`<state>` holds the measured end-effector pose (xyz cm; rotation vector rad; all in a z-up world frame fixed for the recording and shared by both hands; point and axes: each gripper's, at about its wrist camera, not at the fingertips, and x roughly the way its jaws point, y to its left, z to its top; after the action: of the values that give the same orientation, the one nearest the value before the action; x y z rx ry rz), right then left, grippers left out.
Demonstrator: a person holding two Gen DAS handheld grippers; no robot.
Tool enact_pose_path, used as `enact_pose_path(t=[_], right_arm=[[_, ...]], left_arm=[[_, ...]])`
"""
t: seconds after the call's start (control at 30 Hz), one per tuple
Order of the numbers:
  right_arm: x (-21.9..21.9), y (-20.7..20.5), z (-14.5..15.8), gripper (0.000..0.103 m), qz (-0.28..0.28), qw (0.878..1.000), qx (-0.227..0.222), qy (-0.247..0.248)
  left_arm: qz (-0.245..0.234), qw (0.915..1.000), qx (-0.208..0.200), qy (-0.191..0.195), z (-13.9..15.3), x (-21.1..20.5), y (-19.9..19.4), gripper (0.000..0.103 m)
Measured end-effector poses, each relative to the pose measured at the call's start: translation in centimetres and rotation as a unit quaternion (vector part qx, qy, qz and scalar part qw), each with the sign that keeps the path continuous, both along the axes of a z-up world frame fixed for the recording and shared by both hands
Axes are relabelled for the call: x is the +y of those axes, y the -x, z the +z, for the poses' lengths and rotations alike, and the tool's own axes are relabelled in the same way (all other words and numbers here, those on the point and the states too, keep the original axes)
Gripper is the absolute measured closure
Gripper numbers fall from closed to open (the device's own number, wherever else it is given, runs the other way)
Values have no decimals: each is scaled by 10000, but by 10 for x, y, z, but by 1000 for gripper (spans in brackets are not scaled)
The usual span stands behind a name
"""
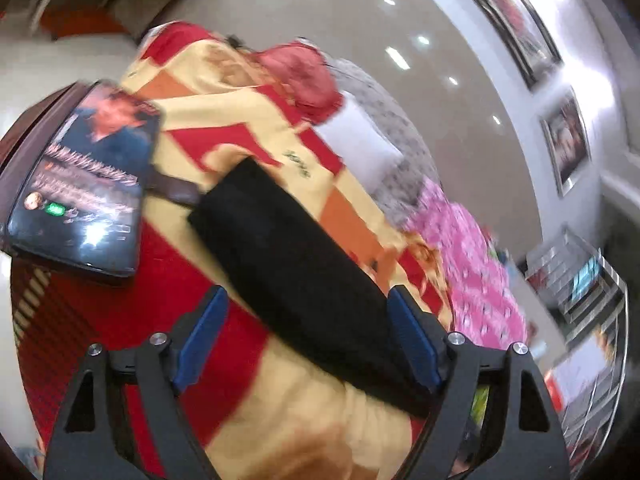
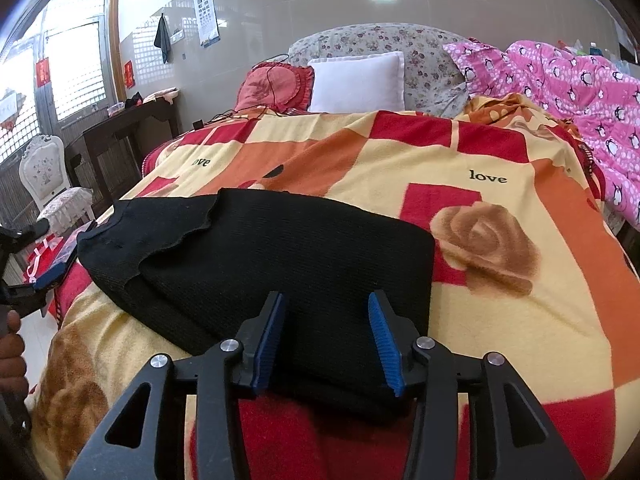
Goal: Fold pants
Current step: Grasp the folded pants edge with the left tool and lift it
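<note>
Right gripper: blue-padded fingers spread apart, pinching nothing, poised over the near edge of the folded black pants; whether the tips touch the cloth cannot be told; pants lying flat as a compact folded stack near the foot edge of the bed, a wavy hem showing toward the left end; spread beneath, a blanket checked in red, yellow and orange with brown roses and the word "love"; at the head end, a red frilled cushion, just beside it a white pillow, behind both a flowered pillow; along the right edge, a pink penguin-print quilt; off the left edge, a white chair and a dark side table. Left gripper: blue fingers likewise wide apart, gripping nothing, one either side of the same black pants in a blurred view, contact not discernible; to the left on the blanket, a phone with a lit screen, near the pants but apart from them.
</note>
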<state>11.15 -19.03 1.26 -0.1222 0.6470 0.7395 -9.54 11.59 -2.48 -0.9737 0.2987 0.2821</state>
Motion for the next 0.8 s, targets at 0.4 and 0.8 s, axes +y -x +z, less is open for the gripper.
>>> enact_pose_path(t=[0.4, 0.8], right_arm=[[0, 0, 0, 57, 21, 10000, 2, -8], [-1, 0, -1, 56, 31, 10000, 13, -26]], left_arm=[[187, 9965, 87, 815, -15, 24, -38, 13], [1032, 9887, 183, 1072, -11, 32, -44, 7]])
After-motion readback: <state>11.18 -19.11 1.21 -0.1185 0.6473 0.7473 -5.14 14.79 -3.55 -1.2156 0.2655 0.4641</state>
